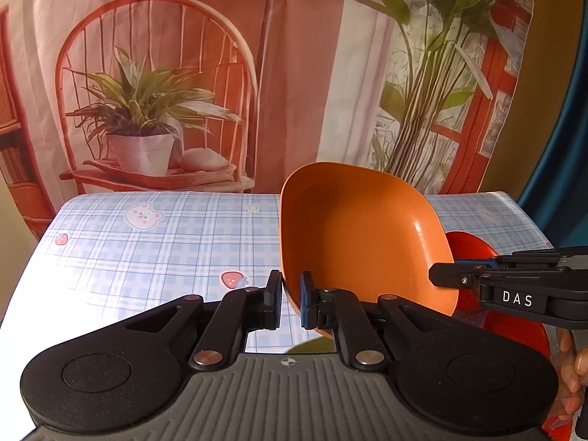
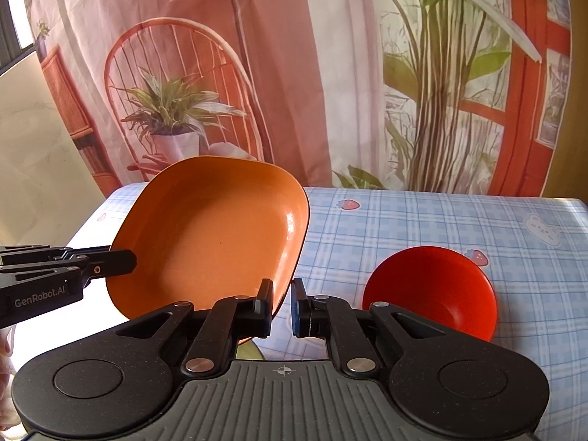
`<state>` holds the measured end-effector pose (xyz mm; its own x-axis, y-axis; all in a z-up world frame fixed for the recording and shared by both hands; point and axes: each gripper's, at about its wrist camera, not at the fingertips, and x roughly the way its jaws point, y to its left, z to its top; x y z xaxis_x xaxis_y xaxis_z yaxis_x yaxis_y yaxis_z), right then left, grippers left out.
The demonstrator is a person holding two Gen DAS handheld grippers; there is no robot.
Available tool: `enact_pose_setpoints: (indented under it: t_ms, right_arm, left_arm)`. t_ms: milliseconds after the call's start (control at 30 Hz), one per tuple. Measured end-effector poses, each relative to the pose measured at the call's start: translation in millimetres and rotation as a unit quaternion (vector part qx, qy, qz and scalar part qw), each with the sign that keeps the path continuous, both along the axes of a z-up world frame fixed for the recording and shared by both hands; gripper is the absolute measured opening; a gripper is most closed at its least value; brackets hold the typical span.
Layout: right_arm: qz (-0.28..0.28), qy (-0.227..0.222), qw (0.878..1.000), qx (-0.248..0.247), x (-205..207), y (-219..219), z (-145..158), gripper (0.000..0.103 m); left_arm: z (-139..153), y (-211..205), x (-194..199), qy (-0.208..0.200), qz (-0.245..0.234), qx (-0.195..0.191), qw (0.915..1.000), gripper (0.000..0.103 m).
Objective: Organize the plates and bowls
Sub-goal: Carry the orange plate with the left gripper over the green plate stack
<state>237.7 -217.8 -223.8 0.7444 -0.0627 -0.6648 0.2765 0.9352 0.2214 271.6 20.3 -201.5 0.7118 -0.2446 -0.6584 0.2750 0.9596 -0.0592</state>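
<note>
An orange square plate hangs tilted above the table, held at two edges. My left gripper is shut on its near left rim, and in the right wrist view the left gripper clamps that edge from the left. My right gripper is shut on the near right corner of the plate; the left wrist view shows the right gripper reaching in from the right onto the rim. A red round bowl stands on the cloth to the right, the bowl partly hidden behind the plate.
The table carries a blue checked cloth printed with bears and strawberries. A printed fabric backdrop hangs right behind its far edge. A sliver of something olive green shows under the plate. A person's hand holds the right gripper.
</note>
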Motion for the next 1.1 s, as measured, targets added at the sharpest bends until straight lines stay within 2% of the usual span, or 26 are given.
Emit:
enact_pose_setpoints:
  t_ms: [500,1100]
  right_arm:
    - [0.035,-0.010,0.999,-0.009,-45.8,25.1,6.5,0.008]
    - [0.047,0.002,0.999,-0.013,-62.9,33.7,5.2,0.008]
  left_arm:
    - [7.6,0.7,-64.1,-0.010,0.038,-0.005,0.9992,0.012]
    - [-2.3,0.0,-88.5,0.008,0.039,-0.015,0.9991,0.013]
